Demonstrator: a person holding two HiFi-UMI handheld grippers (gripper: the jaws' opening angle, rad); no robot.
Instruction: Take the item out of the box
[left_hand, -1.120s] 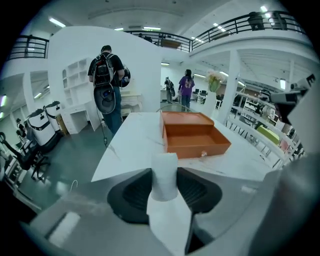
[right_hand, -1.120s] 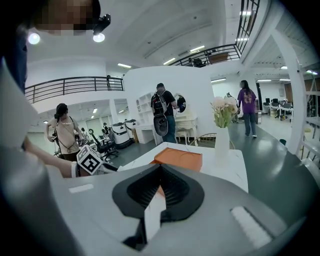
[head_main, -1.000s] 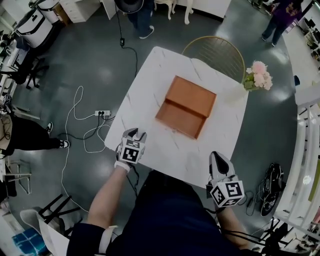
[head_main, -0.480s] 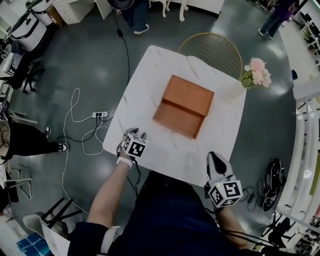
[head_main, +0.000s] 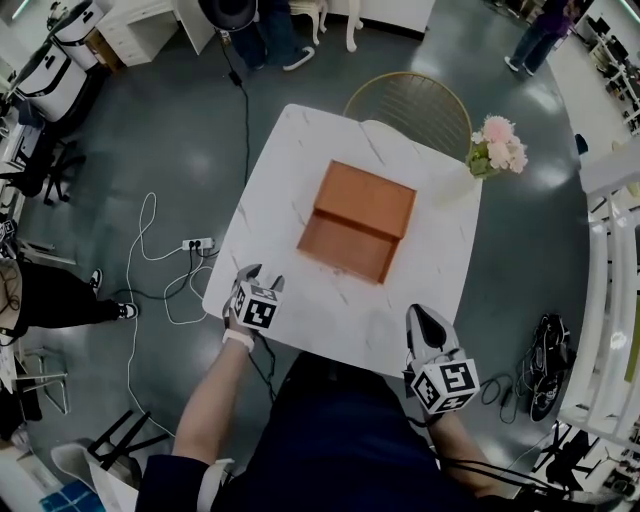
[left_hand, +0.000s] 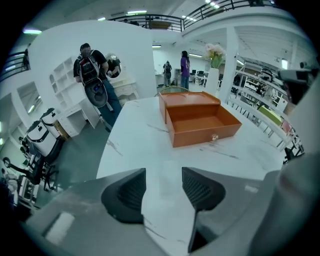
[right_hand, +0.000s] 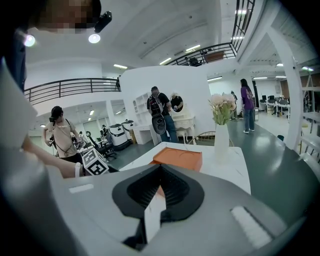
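An orange box (head_main: 358, 220) lies open in the middle of the white marble table (head_main: 300, 140), its lid folded back; in the left gripper view the box (left_hand: 199, 119) shows a bare orange inside and a small clasp, and I see no item. My left gripper (head_main: 260, 277) hovers over the table's near left corner, well short of the box. Its jaws (left_hand: 164, 176) are opening, with only tabletop between them. My right gripper (head_main: 420, 312) hangs at the near right edge, its jaws (right_hand: 160, 170) shut on nothing, looking toward the box (right_hand: 177, 157).
A white vase of pink flowers (head_main: 492, 152) stands on the far right corner. A gold wire chair (head_main: 410, 100) sits behind the table. Cables and a power strip (head_main: 195, 244) lie on the floor to the left. People stand around the room.
My left gripper's jaws have spread wider and it has drifted a little left near the table corner. The right gripper has hardly moved.
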